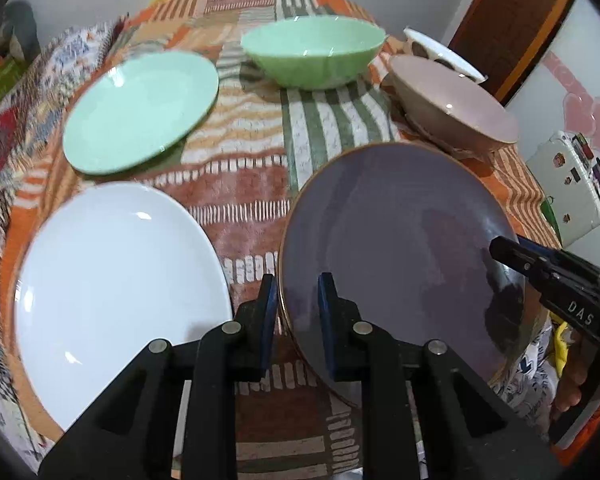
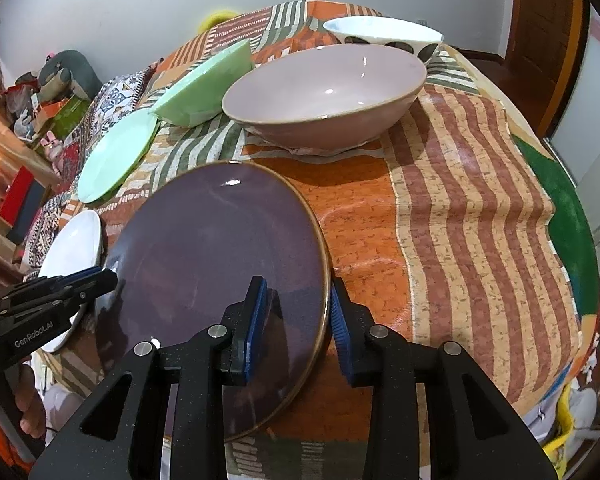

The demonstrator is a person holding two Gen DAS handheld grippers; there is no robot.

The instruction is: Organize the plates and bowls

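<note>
A purple plate (image 1: pixel 400 248) (image 2: pixel 216 268) is tilted above the patterned tablecloth. My left gripper (image 1: pixel 298 308) straddles its left rim, jaws narrowly parted with the rim between the pads. My right gripper (image 2: pixel 298 312) straddles its right rim the same way, and also shows in the left wrist view (image 1: pixel 500 248). A white plate (image 1: pixel 120 300) (image 2: pixel 74 248) lies at the near left. A mint plate (image 1: pixel 140 110) (image 2: pixel 118 156), a green bowl (image 1: pixel 314 54) (image 2: pixel 208 84), a pink bowl (image 1: pixel 452 100) (image 2: pixel 324 92) and a white spotted bowl (image 1: pixel 440 50) (image 2: pixel 384 34) stand further back.
The table edge (image 2: pixel 576 240) drops off at the right. A white case (image 1: pixel 568 188) stands beyond the table on the right. Clutter and boxes (image 2: pixel 40 112) lie along the left side. A wooden door (image 1: pixel 512 20) is at the back right.
</note>
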